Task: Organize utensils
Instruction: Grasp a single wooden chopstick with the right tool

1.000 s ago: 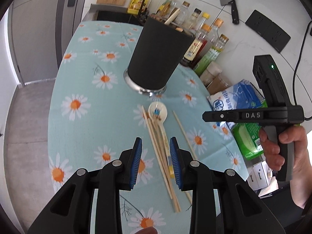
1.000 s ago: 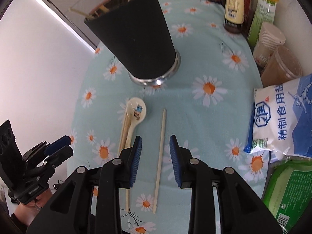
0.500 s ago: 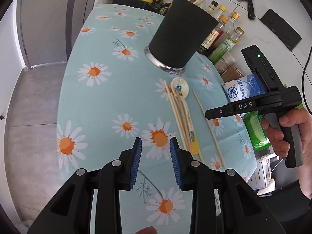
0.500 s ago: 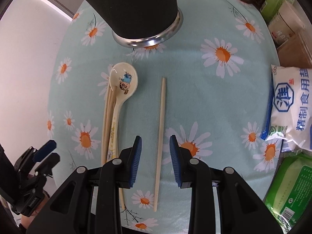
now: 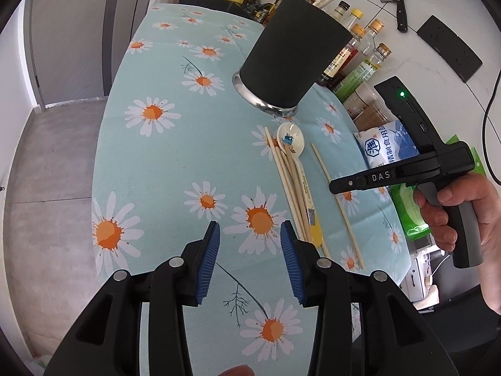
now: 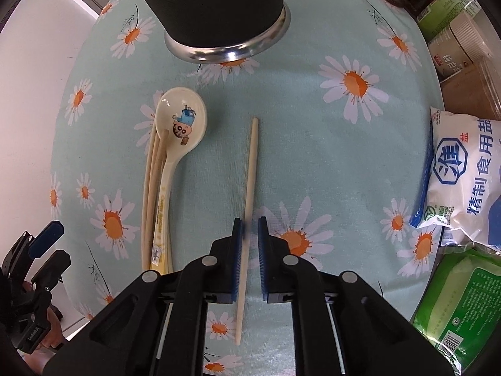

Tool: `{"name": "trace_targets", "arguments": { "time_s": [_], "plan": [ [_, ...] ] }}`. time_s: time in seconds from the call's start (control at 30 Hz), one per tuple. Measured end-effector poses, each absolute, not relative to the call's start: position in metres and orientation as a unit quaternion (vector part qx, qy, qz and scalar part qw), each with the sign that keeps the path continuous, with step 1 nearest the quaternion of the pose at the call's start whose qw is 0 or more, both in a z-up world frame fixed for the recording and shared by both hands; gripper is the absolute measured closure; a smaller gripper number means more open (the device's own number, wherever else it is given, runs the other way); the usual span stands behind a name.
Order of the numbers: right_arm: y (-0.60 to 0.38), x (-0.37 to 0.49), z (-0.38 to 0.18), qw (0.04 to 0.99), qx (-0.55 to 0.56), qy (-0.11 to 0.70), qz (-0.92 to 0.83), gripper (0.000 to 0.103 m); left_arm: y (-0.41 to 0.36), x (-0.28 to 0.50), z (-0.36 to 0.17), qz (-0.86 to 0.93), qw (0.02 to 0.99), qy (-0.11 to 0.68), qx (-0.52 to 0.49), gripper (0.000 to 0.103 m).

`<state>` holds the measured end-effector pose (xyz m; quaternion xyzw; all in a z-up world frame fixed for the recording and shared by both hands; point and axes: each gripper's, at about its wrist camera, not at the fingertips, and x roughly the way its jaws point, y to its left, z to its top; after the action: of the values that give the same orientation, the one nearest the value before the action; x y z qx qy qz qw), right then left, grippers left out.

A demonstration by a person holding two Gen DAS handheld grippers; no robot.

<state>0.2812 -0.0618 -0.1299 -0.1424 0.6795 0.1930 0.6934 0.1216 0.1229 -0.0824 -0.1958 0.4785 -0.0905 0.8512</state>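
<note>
Chopstick (image 6: 249, 185) lies alone mid-counter, below the cup (image 6: 219, 6), clear of the spoon (image 6: 175, 144) bundle, so the right gripper (image 6: 249, 228) straddles it from above, jaws narrowed onto it. Left gripper (image 5: 250, 250) waits, jaws opening, empty.

Left view oblique; right straight down, close; both share spoon (image 5: 290, 140).
</note>
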Motion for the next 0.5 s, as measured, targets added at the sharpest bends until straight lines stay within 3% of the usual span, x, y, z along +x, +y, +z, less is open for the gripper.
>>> {"name": "trace_targets", "arguments": {
  "time_s": [0.5],
  "plan": [
    [-0.106, 0.288, -0.102, 0.707, -0.061, 0.666, 0.228, 0.097, 0.084, 0.155, -0.079, -0.118, 0.837, 0.508, -0.168, 0.064]
  ]
}}
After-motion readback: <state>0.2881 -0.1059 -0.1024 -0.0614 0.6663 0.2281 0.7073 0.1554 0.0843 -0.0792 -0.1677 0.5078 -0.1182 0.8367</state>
